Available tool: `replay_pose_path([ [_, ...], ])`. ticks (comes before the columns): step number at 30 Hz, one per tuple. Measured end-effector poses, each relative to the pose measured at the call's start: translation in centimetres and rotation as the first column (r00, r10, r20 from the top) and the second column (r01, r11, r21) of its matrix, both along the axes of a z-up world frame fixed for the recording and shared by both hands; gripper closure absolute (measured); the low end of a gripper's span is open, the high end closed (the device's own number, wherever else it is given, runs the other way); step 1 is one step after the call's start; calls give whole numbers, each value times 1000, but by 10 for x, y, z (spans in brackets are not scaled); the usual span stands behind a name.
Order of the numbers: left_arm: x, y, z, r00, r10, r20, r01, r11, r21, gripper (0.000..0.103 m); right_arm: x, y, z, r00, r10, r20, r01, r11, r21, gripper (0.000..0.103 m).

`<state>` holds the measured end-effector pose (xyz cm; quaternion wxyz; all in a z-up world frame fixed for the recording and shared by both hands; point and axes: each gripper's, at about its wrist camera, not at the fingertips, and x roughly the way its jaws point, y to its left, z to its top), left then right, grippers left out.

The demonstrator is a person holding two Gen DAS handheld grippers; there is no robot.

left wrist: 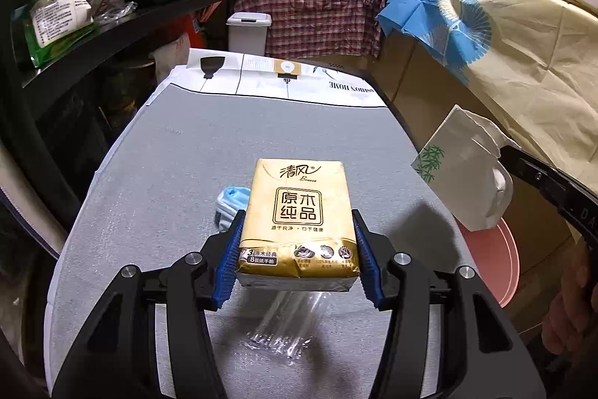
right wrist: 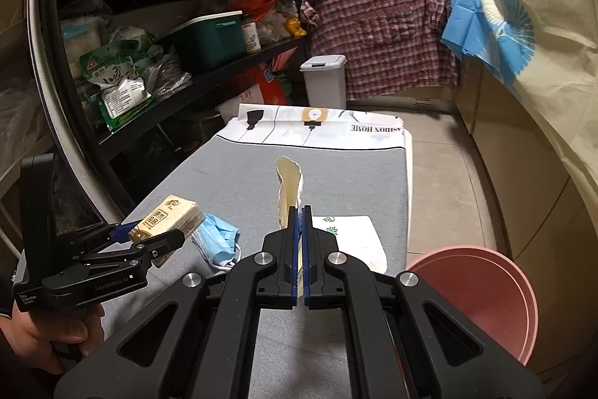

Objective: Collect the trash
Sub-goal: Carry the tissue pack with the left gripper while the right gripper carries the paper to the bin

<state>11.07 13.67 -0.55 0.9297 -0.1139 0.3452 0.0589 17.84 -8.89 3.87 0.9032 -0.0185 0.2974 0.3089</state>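
My left gripper [left wrist: 297, 249] is shut on a yellow tissue pack [left wrist: 299, 208] and holds it above the grey table [left wrist: 168, 156]; the pack also shows in the right wrist view [right wrist: 168, 215]. A crumpled blue face mask [left wrist: 231, 200] lies on the table just behind the pack, also in the right wrist view [right wrist: 218, 238]. A clear plastic wrapper [left wrist: 287, 324] lies under the left gripper. My right gripper [right wrist: 301, 212] is shut on the rim of a white paper bag [right wrist: 287, 182], held up at the table's right edge; the bag shows in the left wrist view [left wrist: 463, 171].
A pink basin [right wrist: 482, 290] stands on the floor right of the table. A white lidded bin [right wrist: 324, 77] stands beyond the table's far end. Black shelves [right wrist: 168, 88] full of packages run along the left. A cloth-draped counter [right wrist: 542, 70] is on the right.
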Motion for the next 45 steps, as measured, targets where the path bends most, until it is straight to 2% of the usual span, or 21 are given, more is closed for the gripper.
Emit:
replay_pose_path([
  [9, 2, -12, 9, 1000, -23, 21, 23, 1000, -3, 50, -3, -27, 20, 999, -45, 7, 45, 999, 4, 101],
  [23, 10, -46, 12, 997, -78, 23, 77, 997, 11, 50, -2, -76, 26, 991, -133, 4, 133, 991, 16, 101],
  [35, 26, -90, 8, 987, -158, 16, 157, 987, 11, 50, 12, -130, 7, 963, -268, -40, 270, 962, 42, 101],
  [45, 44, -141, 6, 963, -266, 32, 266, 964, 7, 50, 18, -158, -8, 938, -345, -43, 346, 938, 20, 101],
])
